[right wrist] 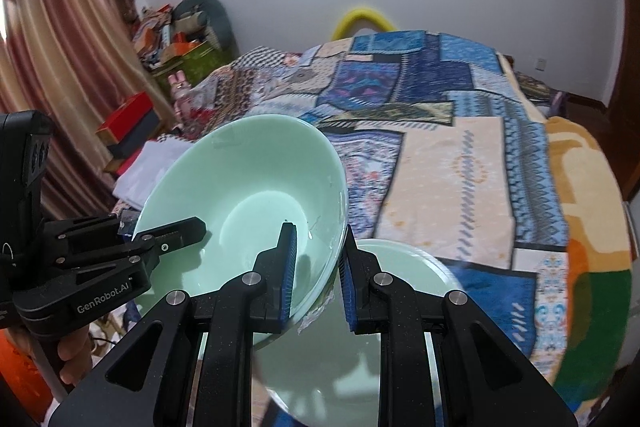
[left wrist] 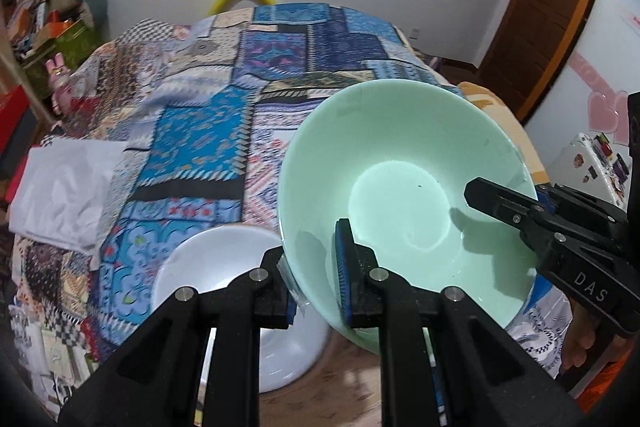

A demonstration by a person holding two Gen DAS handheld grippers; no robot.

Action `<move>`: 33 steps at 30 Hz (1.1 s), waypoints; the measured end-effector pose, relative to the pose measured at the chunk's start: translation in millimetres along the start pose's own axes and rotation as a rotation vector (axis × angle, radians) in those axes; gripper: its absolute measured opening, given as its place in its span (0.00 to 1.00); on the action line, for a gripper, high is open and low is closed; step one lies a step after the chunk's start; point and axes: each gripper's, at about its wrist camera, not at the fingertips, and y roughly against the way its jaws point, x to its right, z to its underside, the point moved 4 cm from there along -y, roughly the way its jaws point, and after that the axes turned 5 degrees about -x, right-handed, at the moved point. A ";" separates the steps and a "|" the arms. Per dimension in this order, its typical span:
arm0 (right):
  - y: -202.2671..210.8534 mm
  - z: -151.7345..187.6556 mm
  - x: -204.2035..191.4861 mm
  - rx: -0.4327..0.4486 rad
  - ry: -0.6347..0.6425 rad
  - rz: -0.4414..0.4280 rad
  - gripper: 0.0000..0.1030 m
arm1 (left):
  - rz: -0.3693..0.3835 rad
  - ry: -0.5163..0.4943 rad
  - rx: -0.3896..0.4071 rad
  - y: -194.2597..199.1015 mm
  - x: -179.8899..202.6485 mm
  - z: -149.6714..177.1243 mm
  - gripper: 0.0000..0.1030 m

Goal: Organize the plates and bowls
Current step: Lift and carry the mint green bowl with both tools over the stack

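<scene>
A mint-green bowl [left wrist: 400,187] hangs tilted above the bed, carried by both grippers at opposite sides of its rim. My left gripper [left wrist: 314,267] is shut on the near-left rim, one pad inside the bowl and one outside. My right gripper [left wrist: 516,195] is shut on the right rim. In the right wrist view the same bowl [right wrist: 240,195] sits between the right gripper's [right wrist: 318,263] blue pads, and the left gripper [right wrist: 160,227] grips the far rim. A white bowl [left wrist: 224,259] rests below to the left. A second pale green dish [right wrist: 400,267] lies under the held bowl.
A patchwork quilt [left wrist: 240,87] covers the bed ahead. A folded white cloth [left wrist: 68,187] lies on its left edge. Boxes and clutter [right wrist: 172,43] stand by the curtain [right wrist: 60,67] at the left. A wooden door [left wrist: 552,7] is at the right. A hand [right wrist: 76,359] holds the left gripper's handle.
</scene>
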 end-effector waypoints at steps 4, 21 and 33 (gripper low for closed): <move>-11.7 2.9 -18.3 -0.018 0.015 -0.032 0.18 | -0.020 0.039 -0.010 2.2 -25.0 11.2 0.15; -57.5 28.7 -65.0 -0.144 0.049 -0.104 0.18 | -0.060 0.134 -0.093 -17.5 -89.0 57.2 0.15; -75.9 39.5 -71.5 -0.205 0.060 -0.110 0.18 | -0.066 0.157 -0.143 -34.6 -102.7 71.1 0.15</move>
